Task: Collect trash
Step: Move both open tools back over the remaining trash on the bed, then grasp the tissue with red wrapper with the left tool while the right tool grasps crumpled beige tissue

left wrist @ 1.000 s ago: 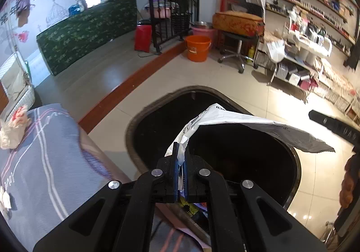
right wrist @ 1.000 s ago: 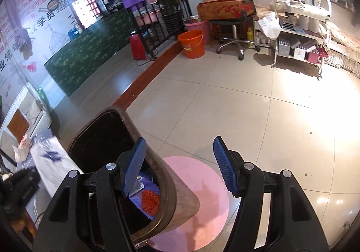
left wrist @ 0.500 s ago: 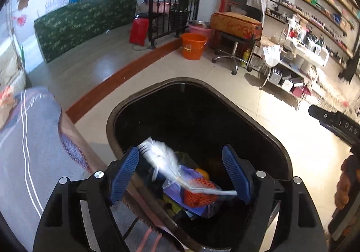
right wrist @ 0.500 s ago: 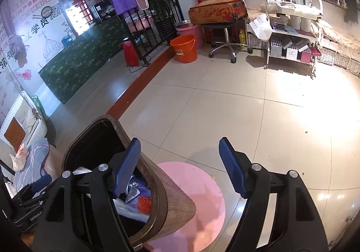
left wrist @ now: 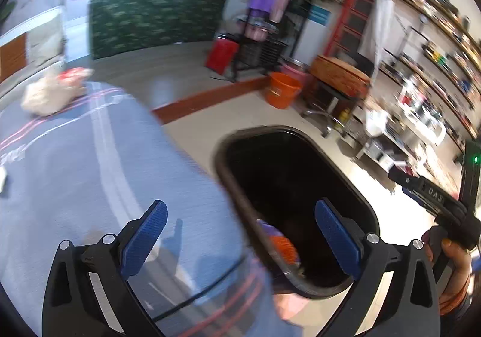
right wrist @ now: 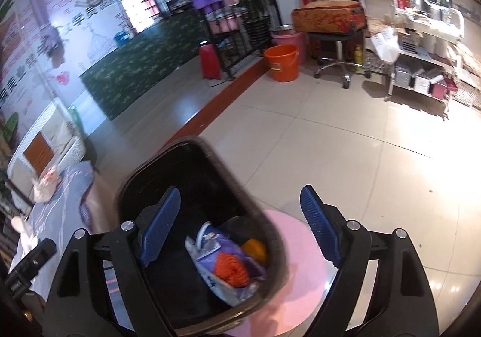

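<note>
A dark trash bin (left wrist: 354,195) stands beside a table with a grey-blue cloth (left wrist: 75,162). It also shows in the right wrist view (right wrist: 141,177), with several pieces of trash (right wrist: 228,265) inside: a purple-and-white wrapper, orange netting and something orange. My left gripper (left wrist: 240,234) is open and empty, straddling the bin's near rim and the table edge. My right gripper (right wrist: 237,225) is open and empty above the bin. A crumpled white-and-red bag (left wrist: 51,90) lies at the table's far end.
The bin stands on a round pink mat (right wrist: 297,249) on a tiled floor. An orange bucket (right wrist: 282,62), a stool with a red-orange case (right wrist: 330,21) and shelving (right wrist: 421,45) stand further off. A white scrap (left wrist: 2,179) lies at the table's left edge.
My left gripper opened and dropped the white wrapper into the bin, then swung left towards the table. My right gripper shifted over the bin.
</note>
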Demonstrator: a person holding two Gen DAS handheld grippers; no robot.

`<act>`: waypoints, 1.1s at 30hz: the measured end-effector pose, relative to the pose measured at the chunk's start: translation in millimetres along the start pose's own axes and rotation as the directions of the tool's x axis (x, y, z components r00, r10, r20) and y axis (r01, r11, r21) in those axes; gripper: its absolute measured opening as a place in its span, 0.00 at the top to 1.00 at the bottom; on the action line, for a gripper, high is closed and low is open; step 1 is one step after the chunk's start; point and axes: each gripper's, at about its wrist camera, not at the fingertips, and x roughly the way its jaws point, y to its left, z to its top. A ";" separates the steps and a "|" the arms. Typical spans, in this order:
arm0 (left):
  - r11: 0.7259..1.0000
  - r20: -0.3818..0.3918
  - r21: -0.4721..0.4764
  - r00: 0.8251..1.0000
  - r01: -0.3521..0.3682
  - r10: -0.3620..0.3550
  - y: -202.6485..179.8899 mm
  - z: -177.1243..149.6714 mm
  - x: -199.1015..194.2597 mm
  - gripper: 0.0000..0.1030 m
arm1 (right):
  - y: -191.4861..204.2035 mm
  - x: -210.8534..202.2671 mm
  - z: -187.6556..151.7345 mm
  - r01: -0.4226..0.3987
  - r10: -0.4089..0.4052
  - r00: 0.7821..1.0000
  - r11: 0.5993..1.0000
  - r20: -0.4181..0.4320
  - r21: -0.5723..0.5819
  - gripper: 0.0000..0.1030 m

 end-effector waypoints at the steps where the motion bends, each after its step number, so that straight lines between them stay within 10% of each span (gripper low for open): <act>1: 1.000 0.006 -0.012 1.000 -0.020 0.020 6.8 0.1 -6.0 0.06 | 9.8 1.6 -2.3 -0.022 0.022 1.000 1.000 -0.011 -0.019 0.21; 13: 0.938 0.020 -0.207 0.957 -0.279 0.289 116.2 -14.5 -68.7 0.06 | 149.2 14.5 -38.7 -0.301 0.262 0.949 0.917 -0.174 -0.261 0.21; 26: 0.783 0.002 -0.416 0.861 -0.462 0.509 273.7 -32.7 -137.0 0.06 | 326.5 11.7 -92.2 -0.602 0.421 0.796 0.629 -0.435 -0.492 0.21; 33: 0.782 0.017 -0.486 0.890 -0.390 0.455 308.8 -23.7 -135.6 0.09 | 403.0 25.1 -121.0 -0.632 0.407 0.774 0.542 -0.485 -0.553 0.21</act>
